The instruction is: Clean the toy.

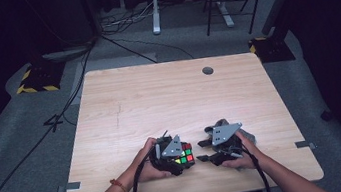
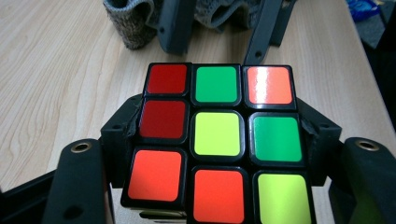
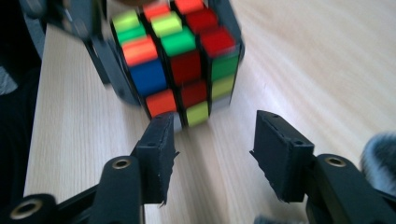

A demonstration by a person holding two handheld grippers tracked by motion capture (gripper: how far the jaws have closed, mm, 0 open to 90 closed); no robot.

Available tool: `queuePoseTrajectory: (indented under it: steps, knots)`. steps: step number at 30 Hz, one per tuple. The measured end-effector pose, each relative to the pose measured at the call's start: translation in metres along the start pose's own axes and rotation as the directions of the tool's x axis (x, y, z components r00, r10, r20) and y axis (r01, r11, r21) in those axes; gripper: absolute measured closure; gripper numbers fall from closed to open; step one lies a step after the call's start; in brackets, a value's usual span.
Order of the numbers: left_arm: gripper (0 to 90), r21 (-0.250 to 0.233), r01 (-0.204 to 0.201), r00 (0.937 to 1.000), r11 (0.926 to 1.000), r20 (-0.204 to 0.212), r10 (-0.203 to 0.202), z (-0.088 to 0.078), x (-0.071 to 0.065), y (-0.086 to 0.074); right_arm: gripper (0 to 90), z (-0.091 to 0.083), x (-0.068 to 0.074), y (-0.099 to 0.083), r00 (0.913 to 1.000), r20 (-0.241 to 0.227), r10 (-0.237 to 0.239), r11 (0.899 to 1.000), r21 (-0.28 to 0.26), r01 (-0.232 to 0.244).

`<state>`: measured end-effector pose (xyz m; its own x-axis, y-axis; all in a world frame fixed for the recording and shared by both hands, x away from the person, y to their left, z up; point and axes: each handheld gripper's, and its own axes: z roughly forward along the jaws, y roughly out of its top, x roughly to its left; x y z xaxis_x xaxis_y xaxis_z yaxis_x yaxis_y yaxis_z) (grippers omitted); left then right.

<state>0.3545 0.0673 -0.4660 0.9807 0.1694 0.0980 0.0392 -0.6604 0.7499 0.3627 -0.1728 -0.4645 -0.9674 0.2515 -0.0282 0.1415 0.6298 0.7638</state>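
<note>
Left gripper (image 1: 181,159) clamps multicoloured plastic puzzle cube (image 2: 218,140), jaws pressed on opposite sides, cube just above light wooden table (image 1: 169,101) near its front edge. Right gripper (image 3: 212,140) just beside cube, jaws spread, nothing between.

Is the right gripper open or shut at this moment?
Open. In the right gripper view, the right gripper has its jaws spread with bare table between them, and the puzzle cube sits just beyond their tips, ungripped.

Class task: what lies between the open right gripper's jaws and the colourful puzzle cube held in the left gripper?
Bare wooden table, seen in the right gripper view between the right gripper and the cube.
</note>
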Motion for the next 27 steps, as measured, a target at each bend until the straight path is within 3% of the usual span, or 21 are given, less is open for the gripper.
queuePoseTrajectory:
  steps: [7, 11, 15, 17, 27]
  knots:
    - [33.0, -0.05, -0.001, 1.0, 0.9987, -0.008, 0.001, -0.007, 0.0, 0.005, 45.8, 0.017, 0.003, -0.008, 0.9989, -0.04, -0.025, 0.996, 0.083, 0.028]
    - [33.0, -0.057, -0.009, 0.9999, 0.9983, -0.007, 0.009, -0.007, -0.002, 0.006, 45.3, 0.019, 0.004, -0.006, 0.9989, -0.036, -0.029, 0.997, 0.065, 0.031]
    - [33.0, -0.079, 0.01, 1.0, 0.9968, 0.002, -0.01, -0.008, -0.003, 0.006, 48.9, 0.021, 0.004, -0.007, 0.9996, -0.025, -0.013, 0.999, 0.048, 0.014]
    - [33.0, -0.089, 0.006, 1.0, 0.996, 0.007, -0.005, -0.009, -0.003, 0.007, 50.6, 0.022, 0.005, -0.007, 0.9995, -0.015, -0.028, 0.998, 0.053, 0.028]
    - [32.2, -0.081, 0.013, 0.999, 0.9966, 0.045, -0.009, -0.006, -0.001, 0.004, 51.8, 0.013, 0.001, -0.009, 0.9999, 0.012, -0.005, 1.0, -0.001, 0.005]
